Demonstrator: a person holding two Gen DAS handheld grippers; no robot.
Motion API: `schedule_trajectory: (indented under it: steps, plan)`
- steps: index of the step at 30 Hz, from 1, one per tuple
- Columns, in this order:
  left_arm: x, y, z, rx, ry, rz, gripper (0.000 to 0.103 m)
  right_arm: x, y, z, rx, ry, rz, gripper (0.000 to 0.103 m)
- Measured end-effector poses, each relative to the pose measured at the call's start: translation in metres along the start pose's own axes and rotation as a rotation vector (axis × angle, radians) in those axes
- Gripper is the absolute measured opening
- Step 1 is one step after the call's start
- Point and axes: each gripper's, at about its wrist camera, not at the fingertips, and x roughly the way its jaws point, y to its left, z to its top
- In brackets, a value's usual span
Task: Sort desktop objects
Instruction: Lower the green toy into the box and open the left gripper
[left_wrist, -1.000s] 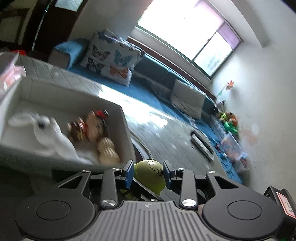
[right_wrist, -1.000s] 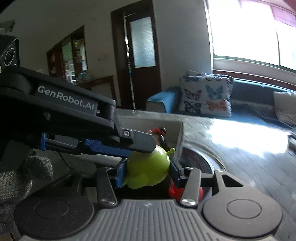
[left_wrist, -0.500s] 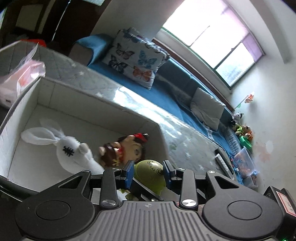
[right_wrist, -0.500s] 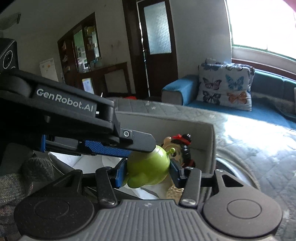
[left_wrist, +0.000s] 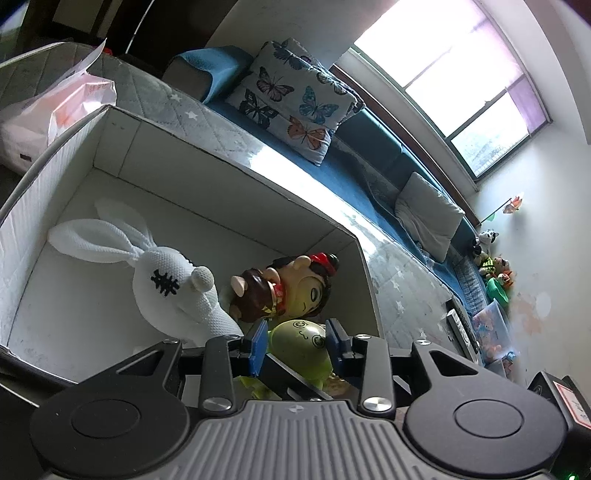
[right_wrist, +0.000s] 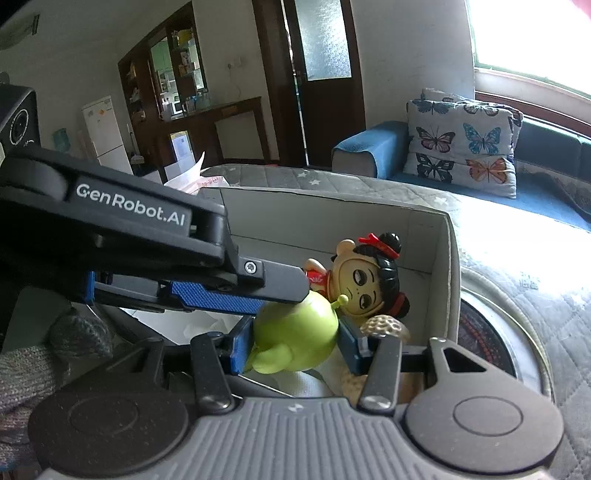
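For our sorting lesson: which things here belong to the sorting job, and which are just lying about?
Job: green toy held by both hand-held grippers, left and right; box; doll; rabbit.

Lying about: butterfly pillow, plastic bag, fridge.

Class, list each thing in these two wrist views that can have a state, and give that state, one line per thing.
left gripper: shut on green toy.
right gripper: shut on green toy.
green toy: held over the box.
white box: open-topped.
doll: lying in the box.
white rabbit: lying in the box.
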Motion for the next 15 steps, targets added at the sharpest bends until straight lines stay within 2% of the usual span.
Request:
schedule_trajectory:
  steps: [15]
  plan:
    - [-0.012, 0.0, -0.005, -0.005, -0.009, 0.012, 0.038, -0.016, 0.004, -0.006, 0.002, -0.037, -0.017, 0.052]
